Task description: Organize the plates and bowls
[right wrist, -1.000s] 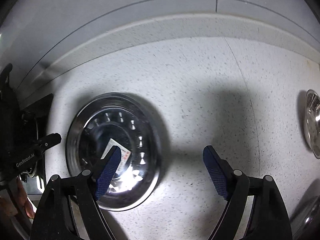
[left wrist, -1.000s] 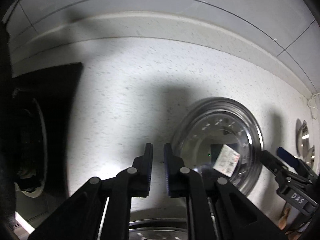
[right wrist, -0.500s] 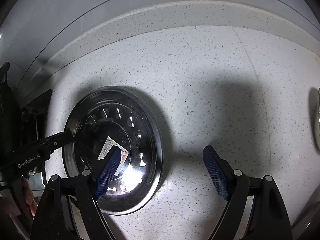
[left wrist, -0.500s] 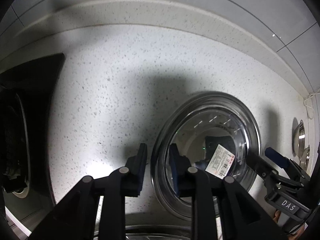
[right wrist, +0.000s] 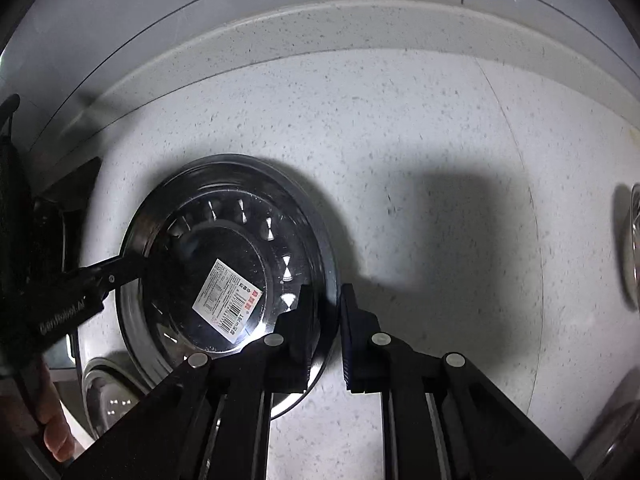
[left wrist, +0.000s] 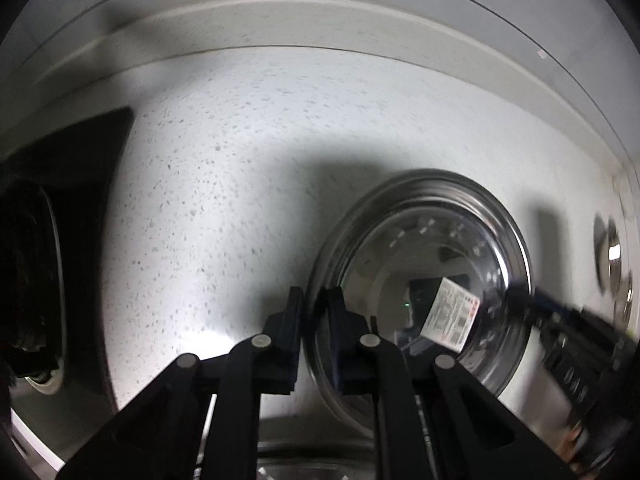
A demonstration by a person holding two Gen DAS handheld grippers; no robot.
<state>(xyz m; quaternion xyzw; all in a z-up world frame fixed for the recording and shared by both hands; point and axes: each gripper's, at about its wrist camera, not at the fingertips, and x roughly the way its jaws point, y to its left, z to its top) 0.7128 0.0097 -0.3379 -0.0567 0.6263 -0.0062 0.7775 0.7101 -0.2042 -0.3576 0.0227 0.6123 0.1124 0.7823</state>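
Observation:
A steel bowl (left wrist: 432, 264) with a barcode label (right wrist: 228, 300) inside rests on the speckled white counter (left wrist: 240, 160). My left gripper (left wrist: 316, 316) is shut on the bowl's left rim, one finger outside and one inside. In the right wrist view the bowl (right wrist: 224, 248) sits at centre left and my right gripper (right wrist: 326, 320) is closed on its right rim. The left gripper's fingers (right wrist: 120, 268) show at the bowl's far side there; the right gripper (left wrist: 532, 304) shows blurred in the left wrist view.
A black stove top (left wrist: 52, 208) lies left. Another steel bowl (right wrist: 108, 396) sits near the front edge under the held one. More steel dishes stand at the right (left wrist: 608, 256) (right wrist: 634, 248). A tiled wall (right wrist: 320, 8) backs the counter.
My right gripper has closed from wide open onto the bowl's right rim. My left gripper has moved onto the left rim and holds it. The bowl has shifted slightly.

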